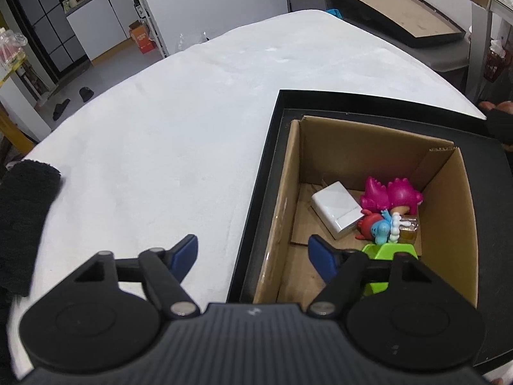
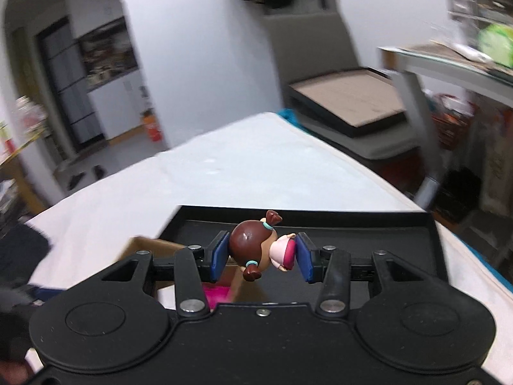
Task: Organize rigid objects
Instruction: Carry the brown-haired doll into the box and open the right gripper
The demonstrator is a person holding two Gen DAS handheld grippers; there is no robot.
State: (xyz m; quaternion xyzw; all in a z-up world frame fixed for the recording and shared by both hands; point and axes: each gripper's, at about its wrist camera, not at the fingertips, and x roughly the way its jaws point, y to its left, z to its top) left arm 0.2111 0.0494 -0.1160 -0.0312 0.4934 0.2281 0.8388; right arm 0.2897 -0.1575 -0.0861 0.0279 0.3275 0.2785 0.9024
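A cardboard box (image 1: 449,192) stands inside a black tray (image 1: 266,173) on a white-covered table. In the box lie a white block (image 1: 336,208), a pink dinosaur toy (image 1: 391,195), a red and blue figure (image 1: 375,227) and a green piece (image 1: 388,252). My left gripper (image 1: 253,253) is open and empty, straddling the box's left wall. My right gripper (image 2: 261,256) is shut on a brown-haired girl figurine (image 2: 256,248), held sideways above the black tray (image 2: 368,231) beside the box (image 2: 150,245).
A black cloth (image 1: 22,224) lies at the table's left edge. A second black tray with a cardboard base (image 1: 400,12) rests on a grey chair beyond the table. A metal-legged desk (image 2: 449,67) stands at the right. A gloved hand (image 1: 500,118) shows at the tray's far right.
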